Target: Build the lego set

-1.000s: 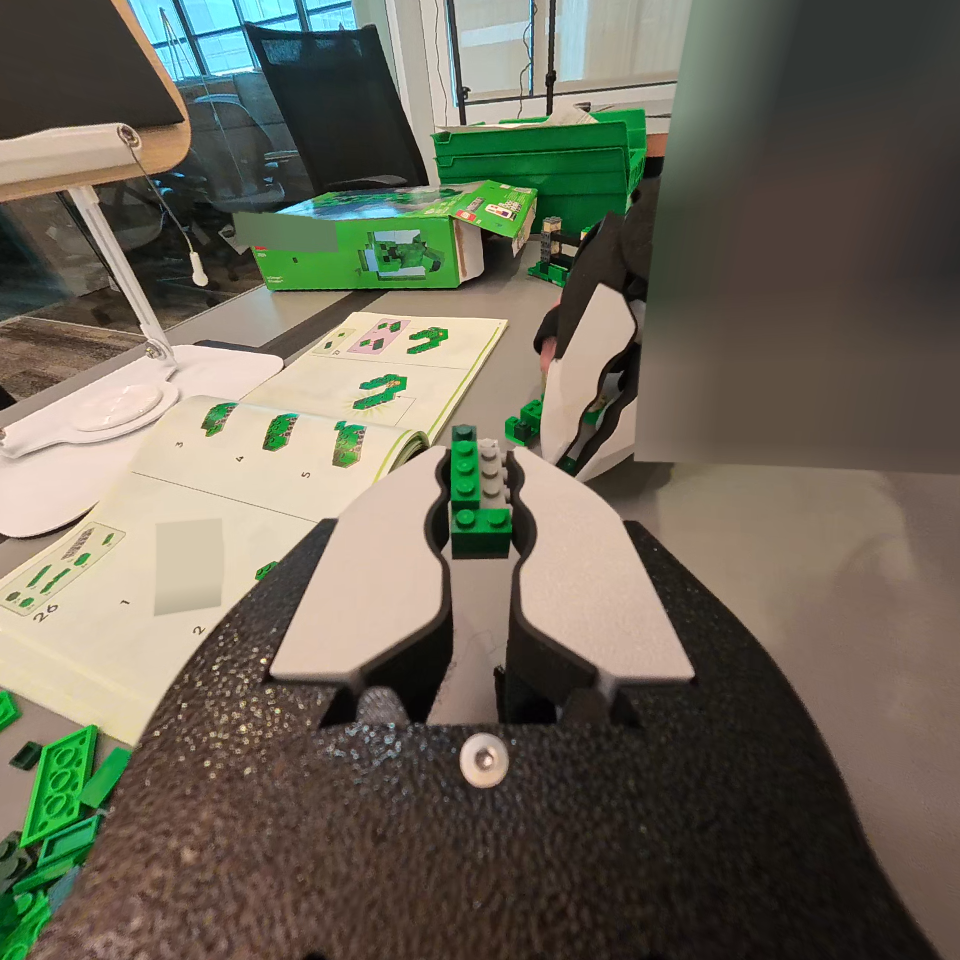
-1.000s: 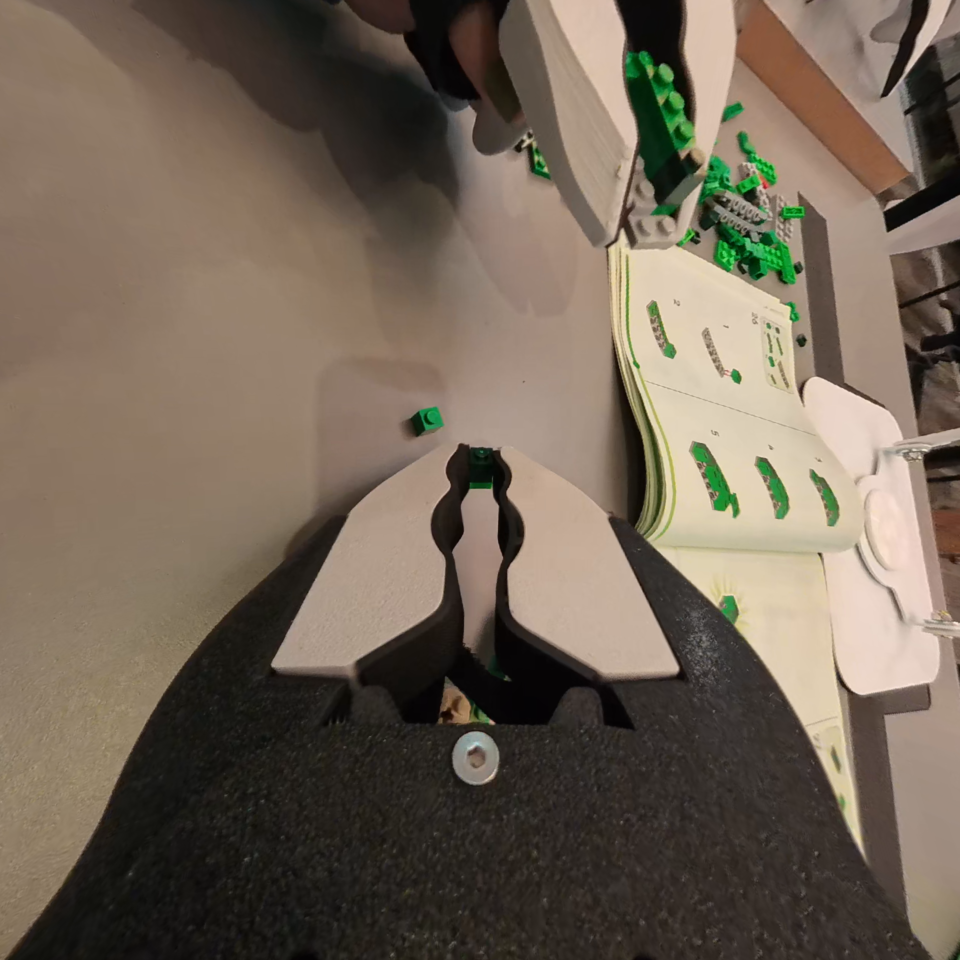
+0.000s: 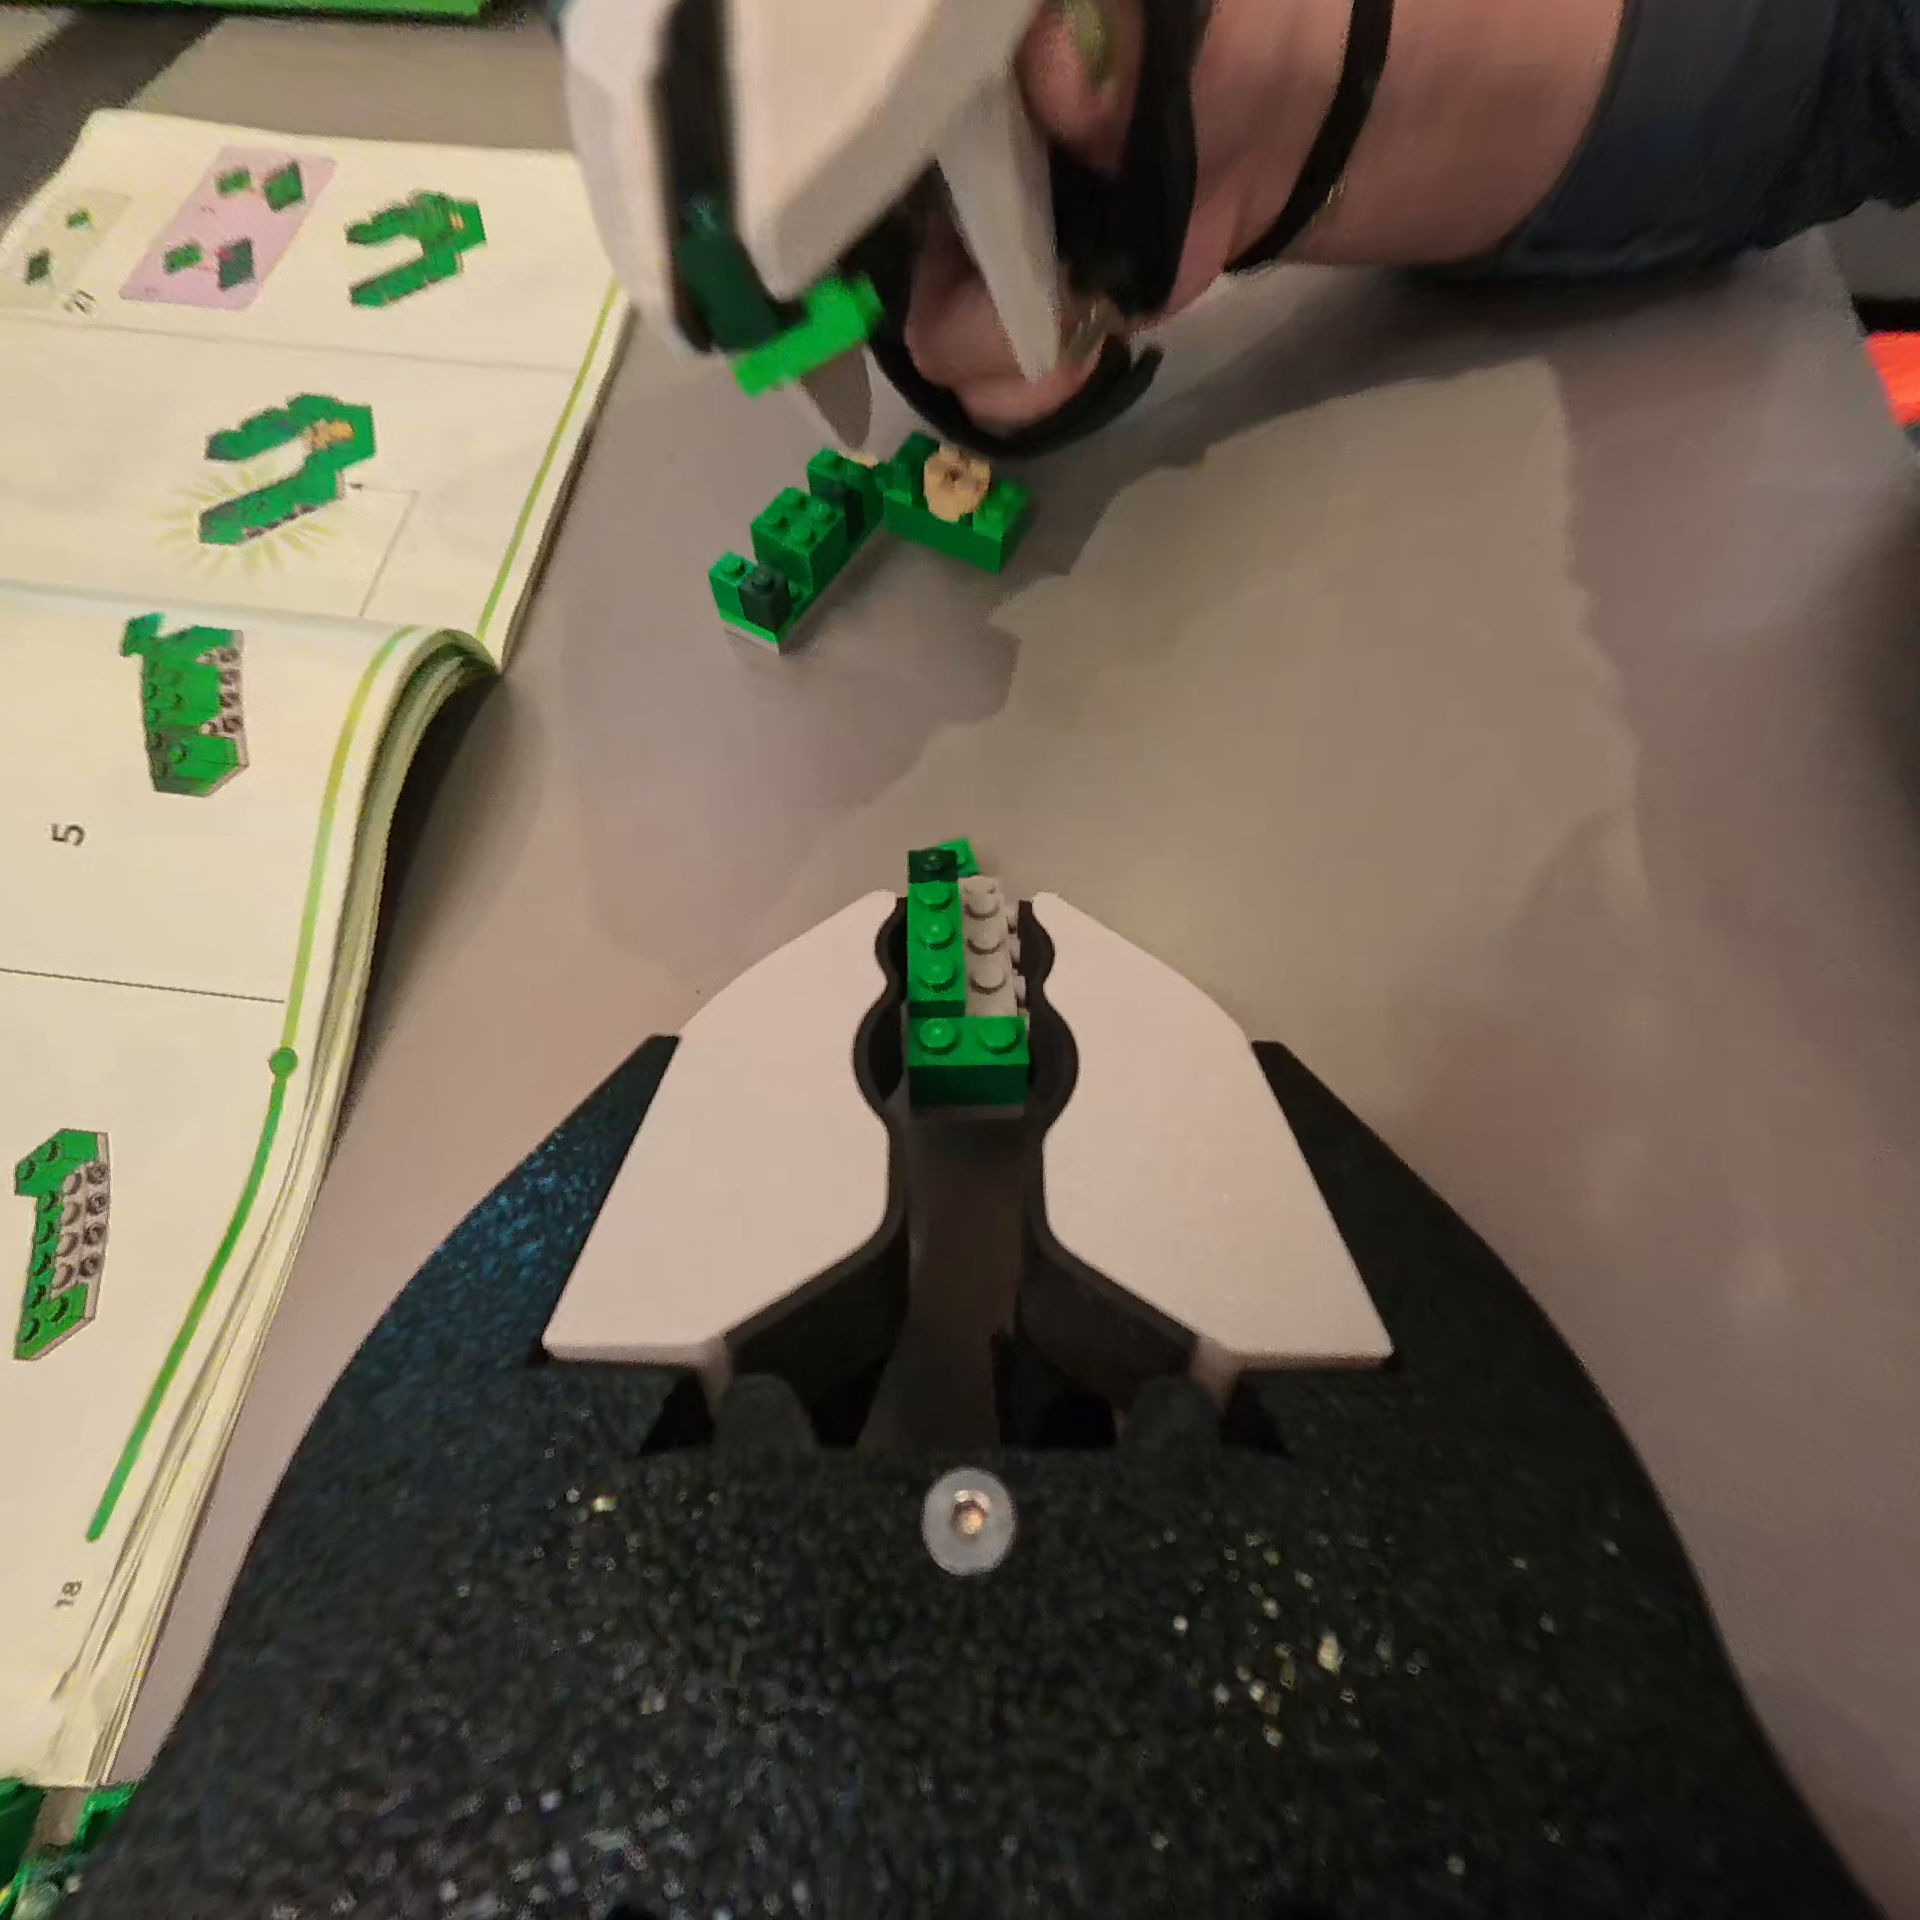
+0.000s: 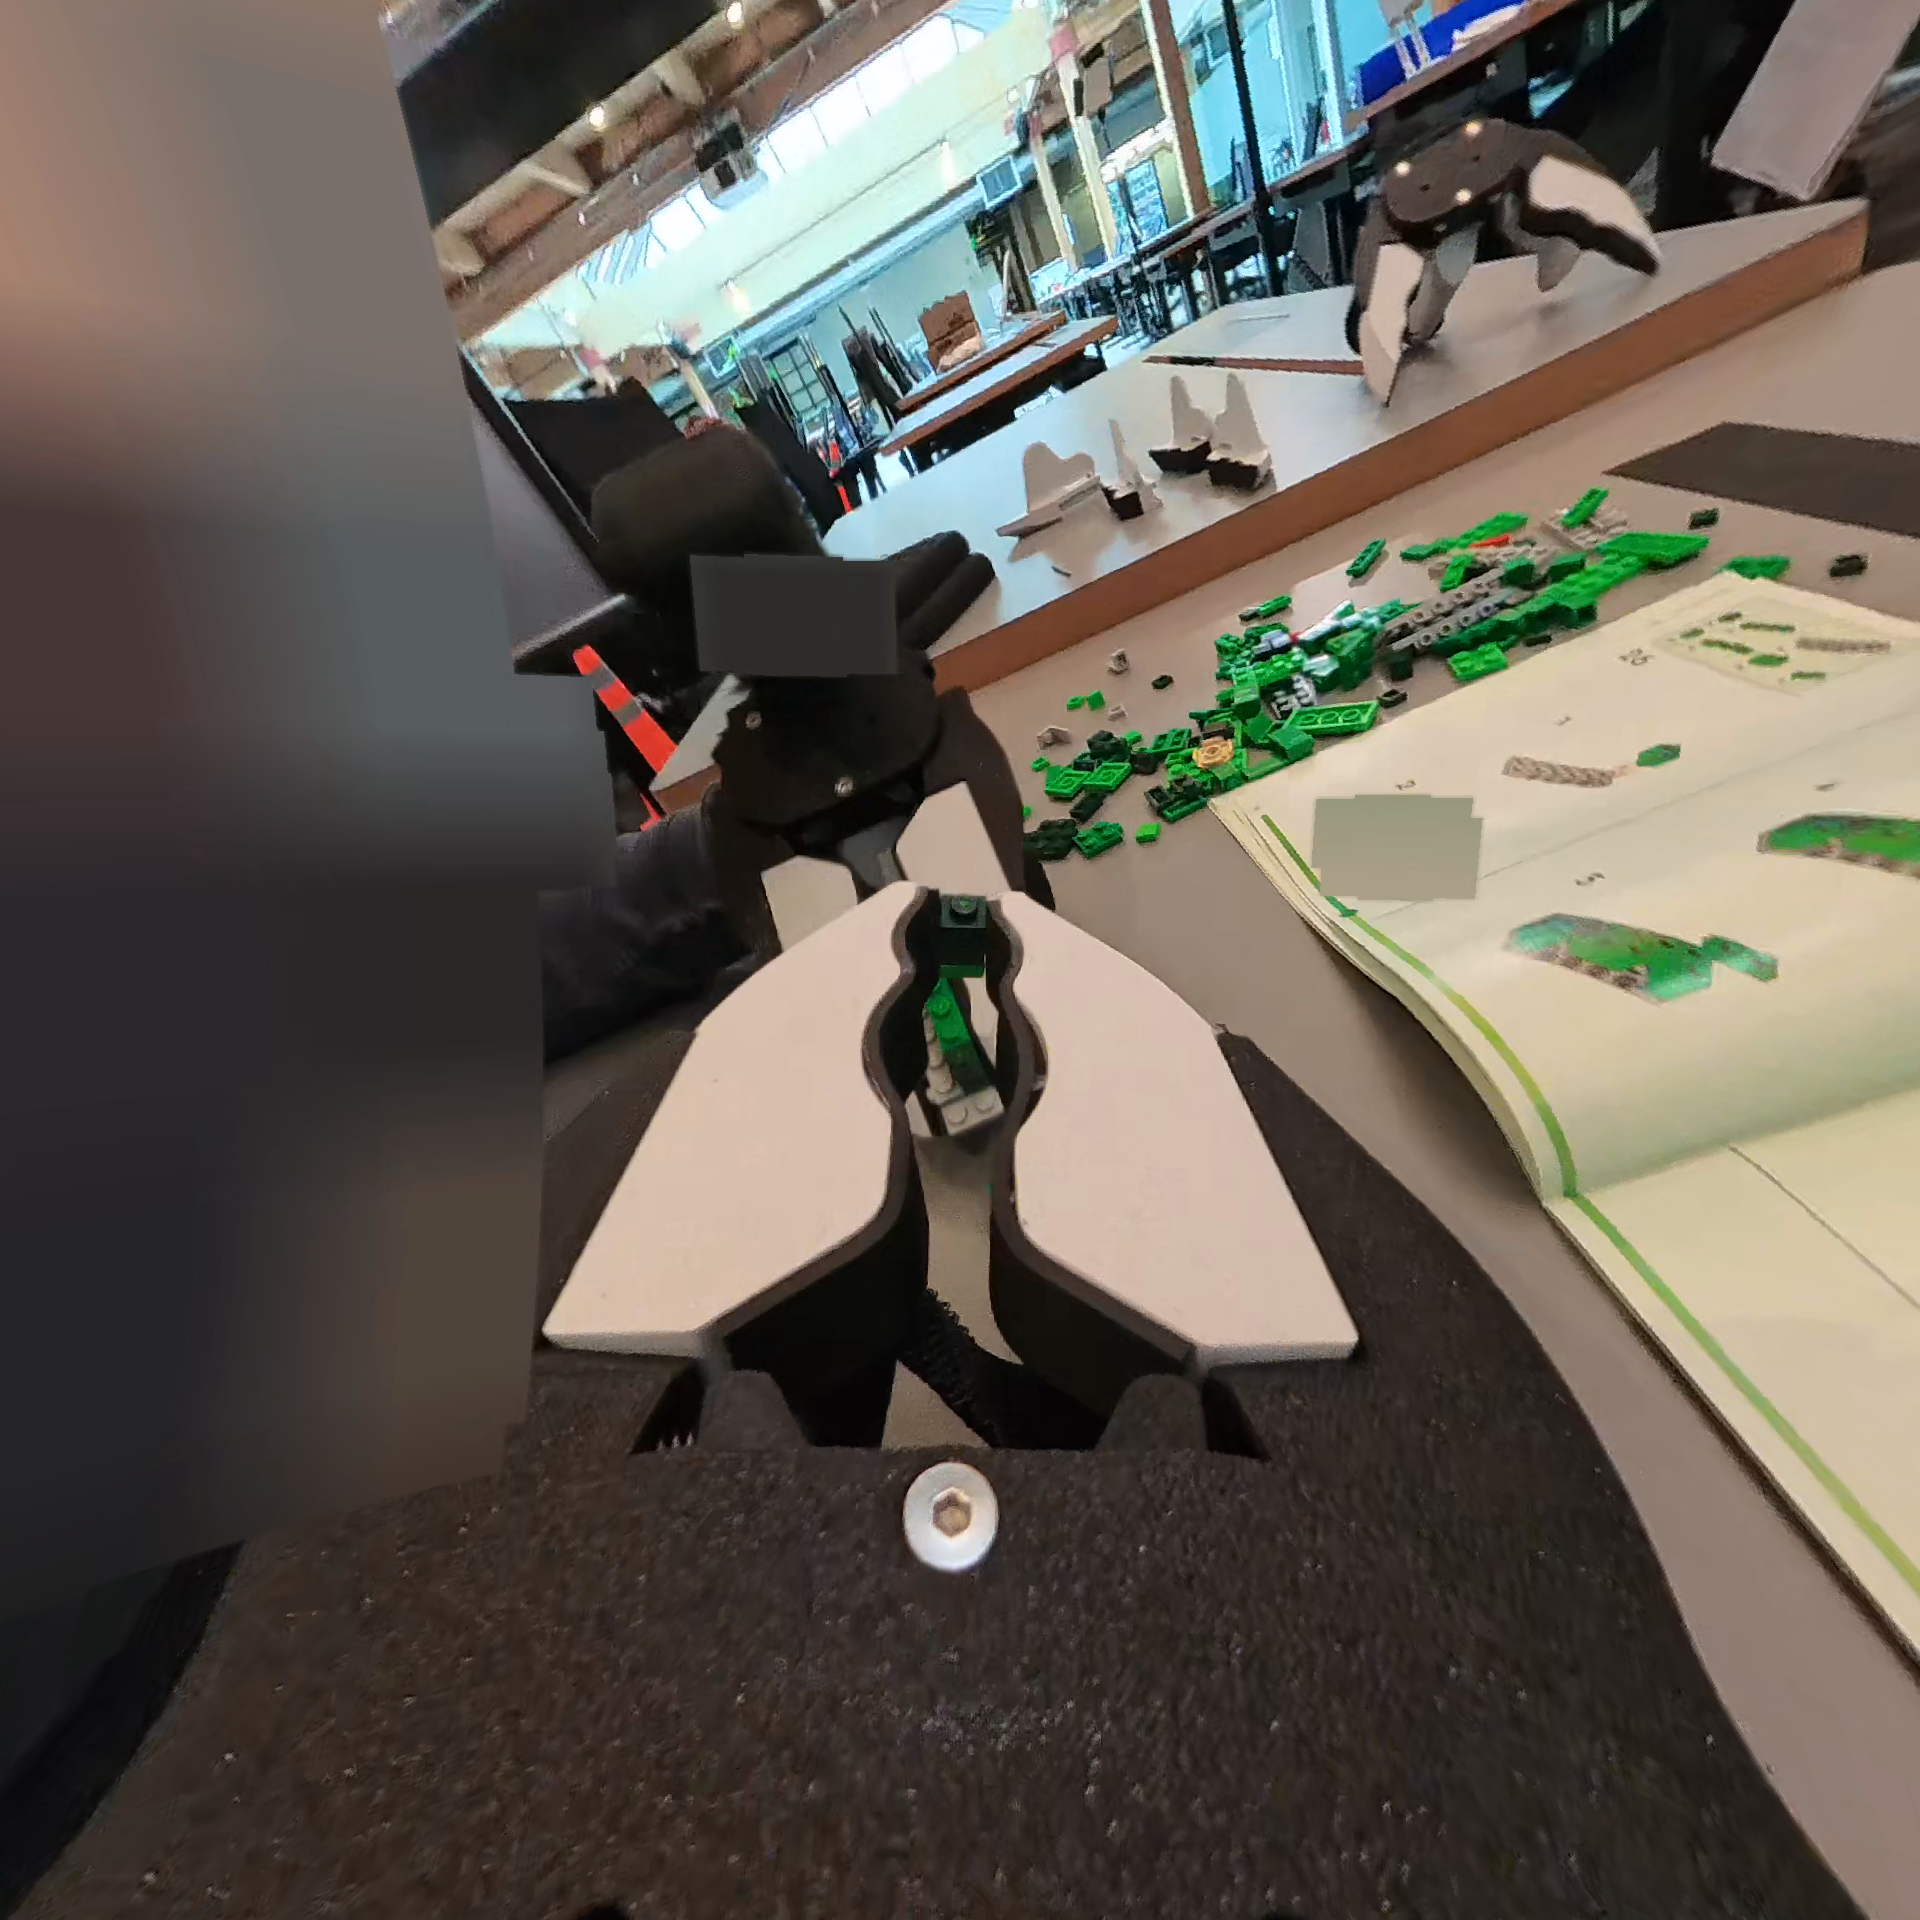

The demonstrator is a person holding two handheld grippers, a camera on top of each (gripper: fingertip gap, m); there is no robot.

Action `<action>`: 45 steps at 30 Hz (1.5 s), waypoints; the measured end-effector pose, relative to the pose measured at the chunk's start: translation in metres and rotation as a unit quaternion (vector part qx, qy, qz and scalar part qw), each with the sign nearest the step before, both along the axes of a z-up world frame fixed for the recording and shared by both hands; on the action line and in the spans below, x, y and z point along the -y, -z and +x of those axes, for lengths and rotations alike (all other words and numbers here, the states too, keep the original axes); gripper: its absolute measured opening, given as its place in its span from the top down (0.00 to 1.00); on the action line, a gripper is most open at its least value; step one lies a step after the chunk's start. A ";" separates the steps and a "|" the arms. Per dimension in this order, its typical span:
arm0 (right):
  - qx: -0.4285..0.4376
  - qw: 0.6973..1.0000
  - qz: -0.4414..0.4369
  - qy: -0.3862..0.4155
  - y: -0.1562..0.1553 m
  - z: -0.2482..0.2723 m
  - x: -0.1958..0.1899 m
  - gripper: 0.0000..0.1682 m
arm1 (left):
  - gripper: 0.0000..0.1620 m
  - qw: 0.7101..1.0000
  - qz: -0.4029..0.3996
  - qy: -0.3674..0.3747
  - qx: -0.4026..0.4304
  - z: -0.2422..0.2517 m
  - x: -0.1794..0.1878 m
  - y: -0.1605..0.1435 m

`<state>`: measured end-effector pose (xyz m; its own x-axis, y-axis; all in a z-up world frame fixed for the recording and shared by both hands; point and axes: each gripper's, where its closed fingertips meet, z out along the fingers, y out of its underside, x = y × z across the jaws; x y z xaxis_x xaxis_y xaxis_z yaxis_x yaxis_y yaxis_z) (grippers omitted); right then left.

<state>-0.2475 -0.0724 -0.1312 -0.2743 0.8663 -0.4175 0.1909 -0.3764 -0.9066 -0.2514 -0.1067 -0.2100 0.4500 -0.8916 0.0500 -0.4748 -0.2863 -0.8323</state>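
Left wrist view: left gripper (image 3: 966,935) pinching a green-and-grey sub-assembly (image 3: 966,987), long axis running straight out along the fingers, studs up, dark green stud at the far tip. Held just above the counter (image 3: 1351,779). Ahead and slightly left: right gripper (image 3: 790,312), blurred, clamped on a small green brick (image 3: 805,338), tips pointing down and toward this camera. Below it on the counter, a second green stepped build (image 3: 862,530) with a tan round piece on top, untouched. Instruction booklet (image 3: 208,623) open at left.

Right wrist view: right gripper (image 4: 961,914) closed on a small dark green piece (image 4: 961,935) at the fingertips. Directly beyond and below, seen through the finger gap, the sub-assembly (image 4: 961,1070) in the left gripper (image 4: 873,831); the two grippers face each other nearly tip to tip. Loose brick pile (image 4: 1351,665) well off to the right beside the booklet (image 4: 1558,987).

Judgement: mating step in progress. Key relation: held piece sits over the near end of the sub-assembly, whose long axis lines up with the right gripper's fingers. Likely needs a short press downward; stud alignment not resolvable here.
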 end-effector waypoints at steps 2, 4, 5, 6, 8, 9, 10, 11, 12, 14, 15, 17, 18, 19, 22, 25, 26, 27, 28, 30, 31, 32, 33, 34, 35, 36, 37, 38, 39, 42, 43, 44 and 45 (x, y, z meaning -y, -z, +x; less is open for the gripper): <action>-0.007 1.000 0.024 -0.006 -0.001 -0.001 0.006 0.95 | 0.88 0.999 -0.001 0.002 0.040 0.001 0.000 -0.010; -0.018 0.998 0.051 -0.009 -0.003 -0.002 0.010 0.95 | 0.89 0.996 0.001 0.005 0.093 0.004 0.001 -0.024; -0.029 0.997 0.064 -0.011 -0.004 -0.002 0.012 0.95 | 0.89 0.993 0.002 0.008 0.119 0.005 0.001 -0.030; -0.046 0.996 0.076 -0.013 -0.008 -0.002 0.016 0.95 | 0.89 0.989 0.004 0.012 0.146 0.006 0.002 -0.037; -0.060 0.994 0.094 -0.006 -0.012 -0.003 0.019 0.95 | 0.89 0.982 0.007 0.013 0.186 0.008 0.002 -0.048; -0.062 0.993 0.103 -0.006 -0.013 -0.003 0.021 0.95 | 0.89 0.980 0.009 0.012 0.198 0.008 0.001 -0.052; -0.062 0.992 0.111 -0.004 -0.013 -0.004 0.022 0.95 | 0.89 0.978 0.010 0.010 0.208 0.008 0.001 -0.055; -0.058 0.991 0.118 0.002 -0.012 -0.005 0.022 0.95 | 0.89 0.976 0.010 0.008 0.218 0.009 0.000 -0.057; -0.052 0.991 0.126 0.006 -0.010 -0.007 0.022 0.95 | 0.89 0.973 0.007 0.008 0.231 0.010 0.000 -0.061; -0.052 0.990 0.134 0.005 -0.009 -0.009 0.026 0.95 | 0.89 0.967 -0.002 0.007 0.255 0.011 0.000 -0.066; -0.051 0.989 0.137 0.005 -0.008 -0.009 0.027 0.95 | 0.89 0.964 -0.005 0.007 0.265 0.011 0.000 -0.068; -0.045 0.988 0.147 0.004 -0.006 -0.011 0.029 0.95 | 0.89 0.960 -0.009 0.009 0.281 0.012 0.001 -0.071; -0.043 0.987 0.152 0.006 -0.005 -0.011 0.028 0.95 | 0.89 0.959 -0.010 0.009 0.284 0.012 0.001 -0.072; -0.042 0.987 0.155 0.006 -0.006 -0.011 0.029 0.95 | 0.89 0.959 -0.009 0.009 0.282 0.012 0.001 -0.072; -0.036 0.986 0.165 0.009 -0.005 -0.012 0.029 0.95 | 0.89 0.960 -0.009 0.009 0.279 0.013 0.001 -0.071; -0.016 0.984 0.180 0.003 -0.002 -0.011 0.029 0.95 | 0.89 0.962 -0.007 0.008 0.271 0.013 0.000 -0.069; -0.007 0.983 0.183 -0.007 -0.001 -0.010 0.031 0.95 | 0.89 0.963 -0.006 0.007 0.268 0.014 0.000 -0.068; 0.002 0.983 0.184 -0.017 0.000 -0.009 0.032 0.95 | 0.89 0.964 -0.005 0.007 0.265 0.014 0.000 -0.067; 0.007 0.982 0.188 -0.022 0.001 -0.008 0.033 0.95 | 0.89 0.964 -0.004 0.007 0.264 0.015 0.000 -0.067; 0.011 0.980 0.197 -0.024 0.001 -0.008 0.033 0.95 | 0.89 0.964 -0.003 0.008 0.265 0.015 0.000 -0.067; 0.016 0.979 0.201 -0.025 0.001 -0.008 0.033 0.95 | 0.89 0.964 -0.002 0.009 0.264 0.015 0.000 -0.067; 0.020 0.978 0.204 -0.023 0.001 -0.008 0.033 0.95 | 0.89 0.964 0.000 0.008 0.265 0.015 0.000 -0.067; 0.024 0.978 0.207 -0.021 0.001 -0.008 0.032 0.95 | 0.89 0.964 0.002 0.007 0.268 0.015 -0.001 -0.068; 0.028 0.977 0.209 -0.018 0.000 -0.008 0.032 0.95 | 0.89 0.962 0.004 0.007 0.272 0.015 -0.001 -0.069; 0.031 0.976 0.213 -0.016 -0.001 -0.008 0.031 0.95 | 0.89 0.961 0.005 0.008 0.277 0.016 -0.001 -0.070; 0.031 0.975 0.218 -0.014 -0.003 -0.008 0.031 0.95 | 0.89 0.960 0.006 0.008 0.280 0.016 -0.001 -0.072; 0.030 0.975 0.222 -0.012 -0.004 -0.008 0.031 0.95 | 0.89 0.959 0.007 0.008 0.283 0.016 0.000 -0.073; 0.031 0.974 0.224 -0.013 -0.004 -0.008 0.032 0.95 | 0.89 0.958 0.008 0.010 0.285 0.017 0.000 -0.074; 0.030 0.974 0.226 -0.013 -0.005 -0.007 0.032 0.95 | 0.89 0.958 0.008 0.011 0.286 0.017 0.000 -0.074; 0.032 0.973 0.226 -0.013 -0.006 -0.008 0.033 0.95 | 0.89 0.958 0.009 0.014 0.287 0.018 0.001 -0.075; 0.033 0.973 0.228 -0.014 -0.006 -0.008 0.034 0.95 | 0.89 0.957 0.011 0.015 0.288 0.018 0.002 -0.076; 0.034 0.972 0.231 -0.015 -0.006 -0.008 0.035 0.93 | 0.89 0.957 0.011 0.016 0.288 0.018 0.002 -0.076; 0.034 0.971 0.235 -0.017 -0.006 -0.007 0.036 0.91 | 0.89 0.958 0.012 0.016 0.287 0.019 0.002 -0.076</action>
